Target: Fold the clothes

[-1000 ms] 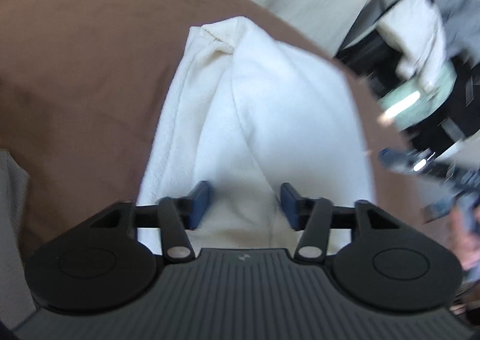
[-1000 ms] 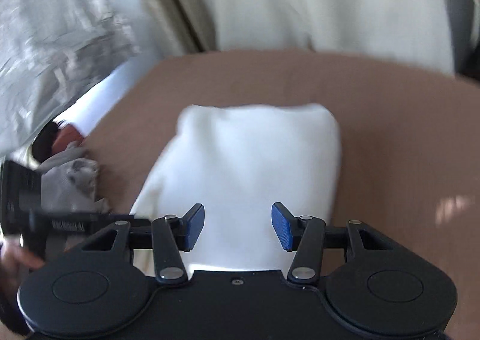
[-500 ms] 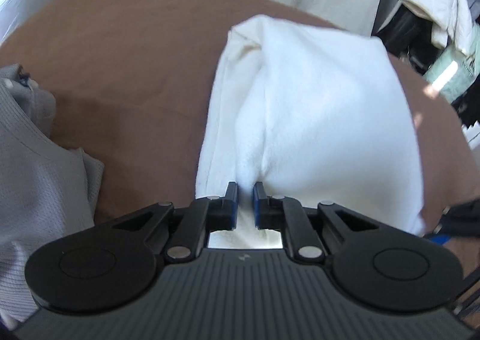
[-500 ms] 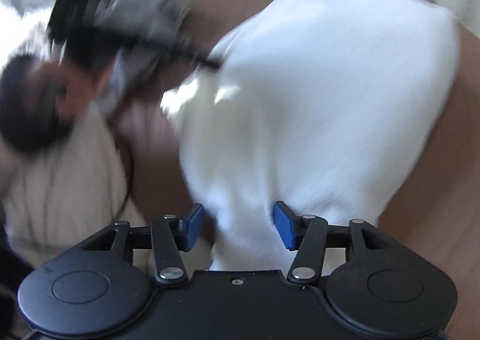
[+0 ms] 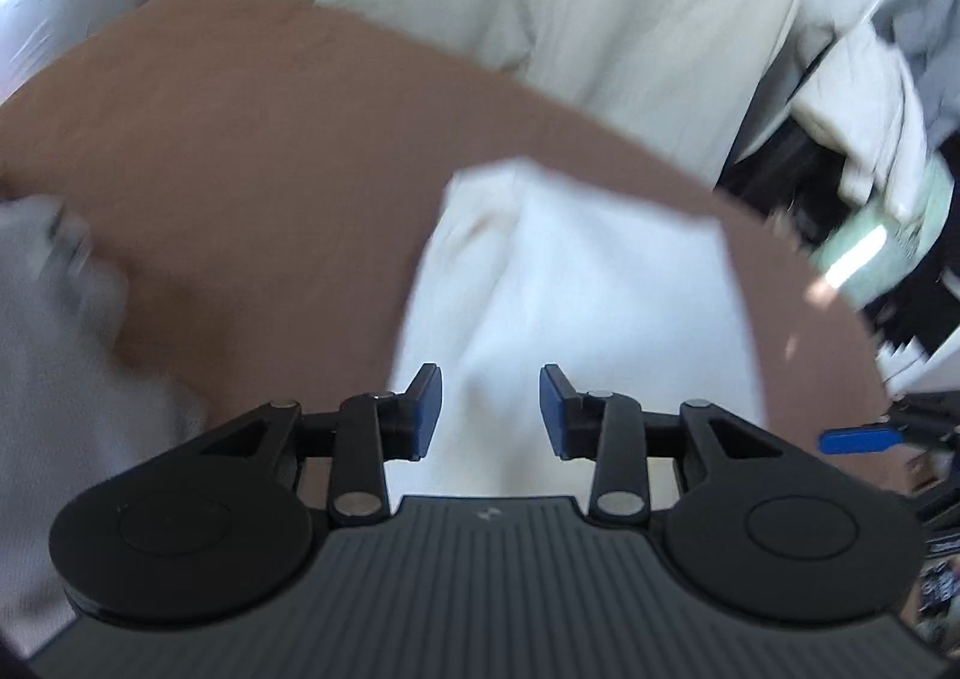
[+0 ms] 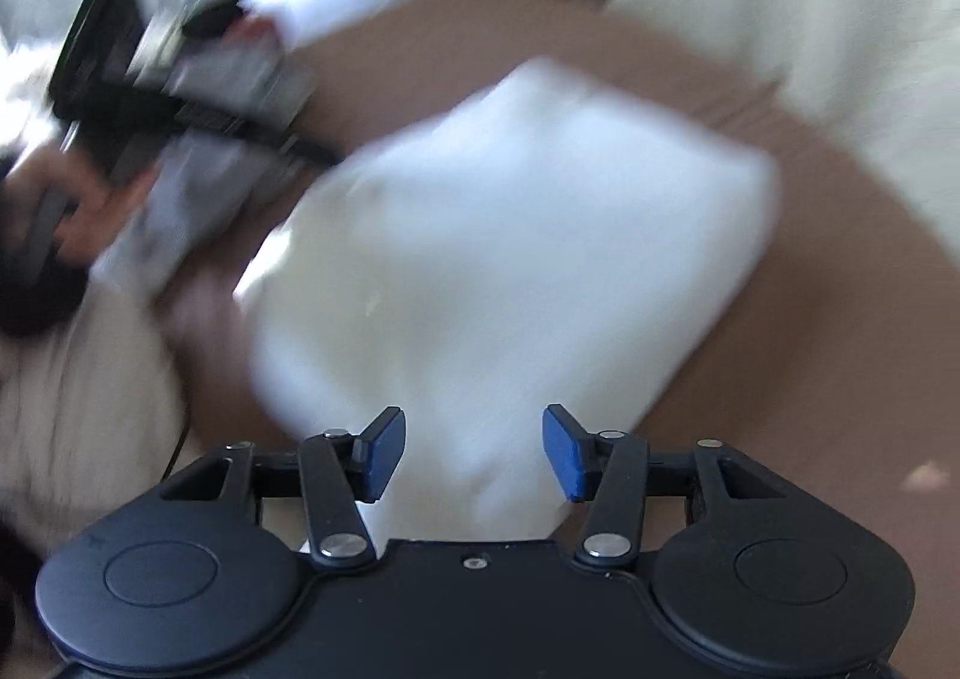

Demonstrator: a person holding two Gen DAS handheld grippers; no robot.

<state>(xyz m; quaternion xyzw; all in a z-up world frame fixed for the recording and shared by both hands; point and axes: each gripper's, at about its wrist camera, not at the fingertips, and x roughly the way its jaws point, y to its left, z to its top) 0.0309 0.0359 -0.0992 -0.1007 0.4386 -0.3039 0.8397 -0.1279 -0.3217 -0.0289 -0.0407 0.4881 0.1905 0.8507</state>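
A folded white garment [image 5: 576, 295] lies on the brown surface [image 5: 270, 151]. It also shows in the right wrist view [image 6: 516, 253], blurred by motion. My left gripper [image 5: 491, 412] is open, its blue pads on either side of the garment's near edge, holding nothing. My right gripper [image 6: 474, 451] is open over the garment's near corner, holding nothing. The left gripper and the hand on it show at the left of the right wrist view [image 6: 180, 97].
A grey garment [image 5: 60, 355] lies at the left on the brown surface. Cream fabric [image 5: 600, 1] hangs behind. Piled clothes and clutter [image 5: 870, 109] stand at the right. A cream knit cloth [image 6: 78, 409] lies at the lower left.
My left gripper was shut on the white garment's near edge half a second ago and has opened. Both views have shifted and blurred; the right gripper stayed open.
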